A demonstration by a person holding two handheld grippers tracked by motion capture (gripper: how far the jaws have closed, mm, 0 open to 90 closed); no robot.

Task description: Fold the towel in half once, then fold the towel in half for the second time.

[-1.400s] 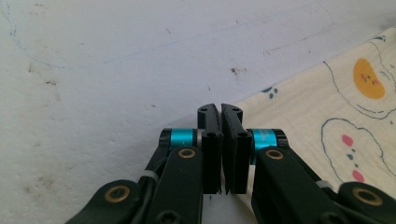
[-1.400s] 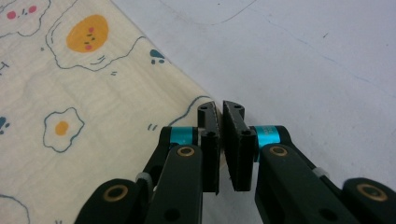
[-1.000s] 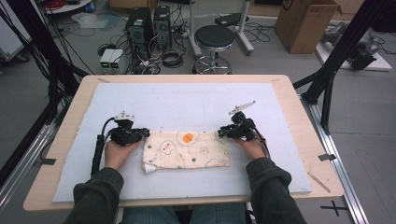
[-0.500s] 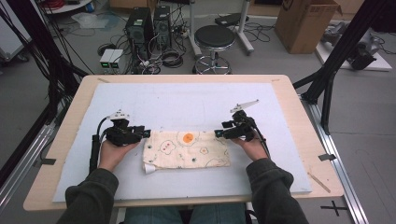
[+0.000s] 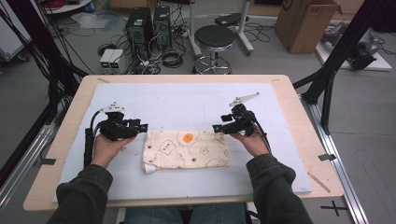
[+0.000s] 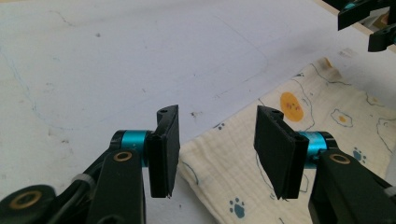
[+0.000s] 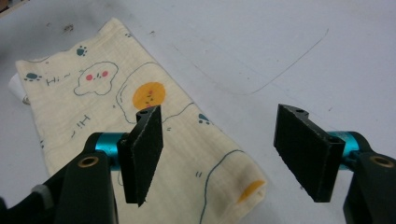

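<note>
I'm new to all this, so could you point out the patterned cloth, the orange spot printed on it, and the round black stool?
Cream folded cloth with cartoon prints (image 5: pixel 187 150): high view, its middle.
Orange round spot (image 5: pixel 188 137): high view, its centre.
Black round stool (image 5: pixel 214 36): high view, its seat.

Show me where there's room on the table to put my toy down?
Plenty: the white mat is bare behind the folded cloth, up to the far edge. Crowded spots: the cloth's ends, where the left tool and right tool hover.

cloth on mat, between grippers
</note>
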